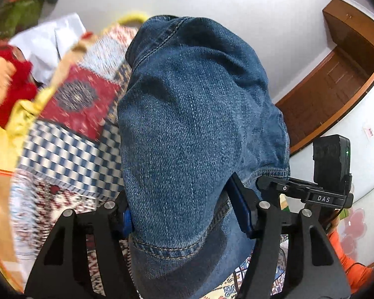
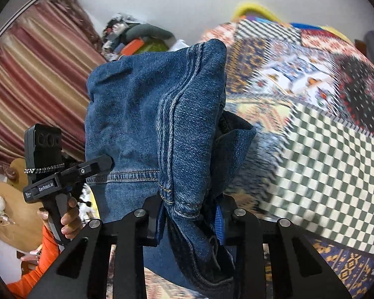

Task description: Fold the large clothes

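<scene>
Tongs on both sides are closed on blue denim: the left tongs [image 1: 187, 214] are pinched on a wide fold of the jeans [image 1: 194, 124] near a stitched hem, and the right tongs [image 2: 189, 220] are clamped on a bunched hem of the same jeans [image 2: 157, 114], with thick layers squeezed between the blue pads. The garment is held up in the air, well above the patchwork bedspread [image 1: 69, 144], which is seen blurred below. Two separate edges are judged to be gripped so that the heavy cloth can be spread and laid flat for a fold; denim is stiff and weighty, so a deep bite is likely needed to prevent slipping. In the right wrist view the left gripper's handle is held by a hand [image 2: 67, 219] in an orange sleeve. A clothes pile [image 1: 7, 79] is seen beside the bedspread.
</scene>
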Tool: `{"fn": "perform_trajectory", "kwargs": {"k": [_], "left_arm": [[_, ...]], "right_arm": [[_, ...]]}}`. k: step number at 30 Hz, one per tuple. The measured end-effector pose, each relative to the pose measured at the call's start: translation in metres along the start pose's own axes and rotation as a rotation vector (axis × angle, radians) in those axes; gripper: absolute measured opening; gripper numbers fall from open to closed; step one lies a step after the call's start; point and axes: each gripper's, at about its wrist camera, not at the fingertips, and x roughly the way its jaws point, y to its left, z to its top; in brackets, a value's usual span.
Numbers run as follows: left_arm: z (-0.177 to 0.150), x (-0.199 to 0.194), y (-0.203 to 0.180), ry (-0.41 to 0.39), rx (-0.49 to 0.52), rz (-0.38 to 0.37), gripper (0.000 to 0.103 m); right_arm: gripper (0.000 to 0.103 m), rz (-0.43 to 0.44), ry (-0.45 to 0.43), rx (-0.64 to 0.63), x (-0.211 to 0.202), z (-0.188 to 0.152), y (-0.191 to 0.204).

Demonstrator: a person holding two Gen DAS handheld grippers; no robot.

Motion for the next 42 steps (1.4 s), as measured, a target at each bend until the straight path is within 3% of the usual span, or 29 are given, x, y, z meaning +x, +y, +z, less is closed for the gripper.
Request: {"fn": "perform_trajectory", "kwargs": {"k": [6,11,18,25,33,38,42], "left_arm": [[0.0,-0.042,0.036,-0.028,-0.033,0.033,0.064],[-0.016,-0.047,0.073,0.002,-0.085,0.064,0.064],[-0.043,-0.007,0.135,0.096,-0.217,0.081,0.064],[-0.043,0.038,0.181,0.141,-0.296,0.09,0.064],[-0.052,0.052,0.184,0.142,-0.24,0.141,0.067],[-0.059,0.045,0.175,0.125,-0.224,0.199,0.069],[-0.068,0.027,0.161,0.118,-0.169,0.272,0.068]], "right_arm": [[0.029,0.029,-0.001,-0.035,0.006,-0.003,0.043],[0.029,0.039,0.064,-0.024,0.041,-0.014,0.062],[0.029,0.014,0.191,0.02,0.107,-0.028,0.049],[0.029,0.014,0.232,0.059,0.151,-0.017,0.022],[0.032,0.023,0.257,0.044,0.182,-0.005,-0.004],[0.037,0.013,0.243,0.043,0.176,-0.016,-0.009],[0.038,-0.056,0.223,0.013,0.16,-0.024,-0.001]]}}
